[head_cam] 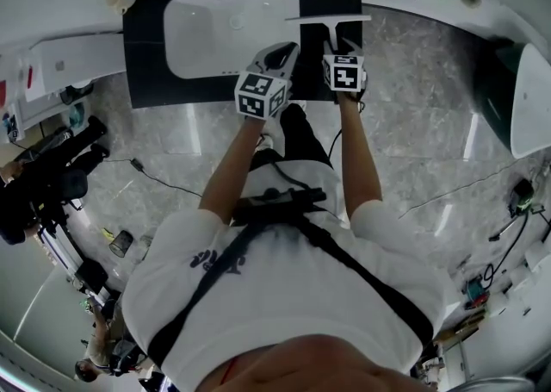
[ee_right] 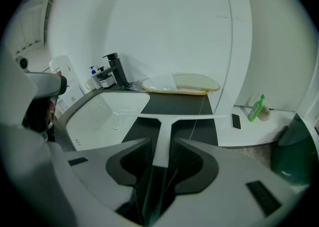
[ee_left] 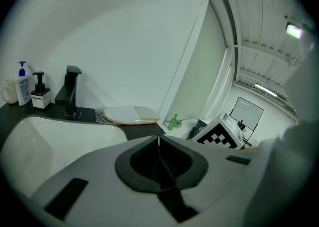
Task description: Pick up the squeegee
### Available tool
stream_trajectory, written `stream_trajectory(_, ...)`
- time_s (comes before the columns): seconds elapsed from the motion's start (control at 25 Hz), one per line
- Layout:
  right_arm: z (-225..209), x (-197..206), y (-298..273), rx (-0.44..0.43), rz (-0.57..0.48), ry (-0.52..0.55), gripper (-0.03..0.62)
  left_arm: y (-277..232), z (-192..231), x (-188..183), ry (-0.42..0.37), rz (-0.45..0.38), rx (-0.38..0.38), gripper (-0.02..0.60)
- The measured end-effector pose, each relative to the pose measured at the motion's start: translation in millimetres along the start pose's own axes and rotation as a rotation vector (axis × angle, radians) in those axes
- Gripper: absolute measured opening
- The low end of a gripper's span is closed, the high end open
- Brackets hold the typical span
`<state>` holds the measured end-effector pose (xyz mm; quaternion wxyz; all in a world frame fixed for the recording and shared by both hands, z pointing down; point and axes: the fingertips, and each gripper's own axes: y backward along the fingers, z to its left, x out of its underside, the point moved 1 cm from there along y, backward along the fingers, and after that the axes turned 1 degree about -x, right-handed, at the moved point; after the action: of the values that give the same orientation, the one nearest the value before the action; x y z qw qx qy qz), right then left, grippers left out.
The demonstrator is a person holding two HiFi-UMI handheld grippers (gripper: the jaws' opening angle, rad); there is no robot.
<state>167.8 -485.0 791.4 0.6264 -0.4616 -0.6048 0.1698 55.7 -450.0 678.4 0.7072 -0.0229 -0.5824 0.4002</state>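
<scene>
Leaning over a bathroom vanity, a person in a white T-shirt holds a two-jaw gripper in each hand above the black counter (head_cam: pixel 146 54). The right gripper (ee_right: pixel 162 146) has its jaws spread, and the white handle of the squeegee (ee_right: pixel 162 133) runs between them with a sliver of space on either side, so nothing is clamped. The squeegee's long blade stretches crosswise over the counter, just right of the white basin (ee_right: pixel 99 116), with its handle pointing back toward the person. The left gripper (ee_left: pixel 159 143), just beside the right one and nearer the basin, has its jaws pressed together on nothing. Behind the basin stands a black faucet (ee_left: pixel 71 91), with a blue-capped pump bottle (ee_left: pixel 22 84), a smaller dispenser (ee_left: pixel 40 92) and a mug (ee_left: pixel 9 91) at the far left. A flat, pale oval object (ee_right: pixel 182 82) lies at the back of the counter. A green bottle (ee_right: pixel 256 107) and a small dark device (ee_right: pixel 236 121) sit on the white ledge to the right.
</scene>
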Motion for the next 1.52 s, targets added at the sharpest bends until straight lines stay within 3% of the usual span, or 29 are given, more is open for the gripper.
stream_trajectory(0.4,-2,5,-14,0.058,0.044,-0.023,0.123,3,5,2,0.028,0.002,-0.009,0.015)
stream_trajectory(0.96,9,-12,20,0.084,-0.038,-0.049,0.095,45,14,-21,0.027,-0.077,-0.019,0.015)
stream_trajectory(1.28,66,-66,97,0.043,-0.252,0.042,0.095,100,11,-53,-0.016,-0.187,-0.053,0.015)
stream_trajectory(1.52,121,-123,177,0.016,-0.484,0.055,0.095,153,15,-89,-0.072,-0.291,-0.091,0.015)
